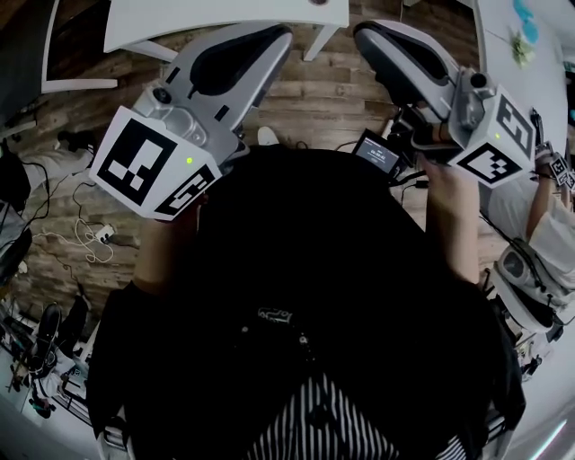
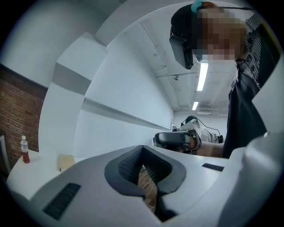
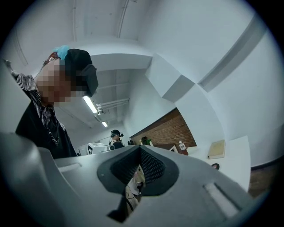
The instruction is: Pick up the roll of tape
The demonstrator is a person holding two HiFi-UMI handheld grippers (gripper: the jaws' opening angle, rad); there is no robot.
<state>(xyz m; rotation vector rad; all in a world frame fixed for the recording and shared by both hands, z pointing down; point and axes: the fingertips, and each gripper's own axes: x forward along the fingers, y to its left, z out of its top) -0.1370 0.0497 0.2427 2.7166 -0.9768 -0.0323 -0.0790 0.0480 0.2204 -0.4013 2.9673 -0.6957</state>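
**Both grippers raised and empty; tape not in view**

Head view: you hold the left gripper (image 1: 269, 38) and the right gripper (image 1: 370, 38) up in front of your dark top. Both tips point far, toward a white table (image 1: 225, 20). The marker cubes face the camera, the left cube (image 1: 153, 166) and the right cube (image 1: 492, 135). Wooden floor (image 1: 296, 94) shows between the two grippers. A small lit screen (image 1: 377, 153) sits low, just left of the right gripper. Loose cables (image 1: 90, 238) lie on the floor at the left.

Left gripper view: the left gripper (image 2: 142, 150) has its jaws closed together, dark pads meeting at the tips, with nothing held. Only a sliver of floor shows through the slit below the tips. At the far left, a bottle (image 2: 25, 149) and a tan block (image 2: 66, 162) stand apart on a white top (image 2: 40, 170), next to a brick wall (image 2: 17, 119).

Right gripper view: the right gripper (image 3: 140, 150) is likewise closed tip to tip and empty. To the far right are a bottle (image 3: 182, 147), a tan block (image 3: 217, 149) and a brick wall (image 3: 166, 131).

Roll of tape: it shows in none of the three views, so its place cannot be told.
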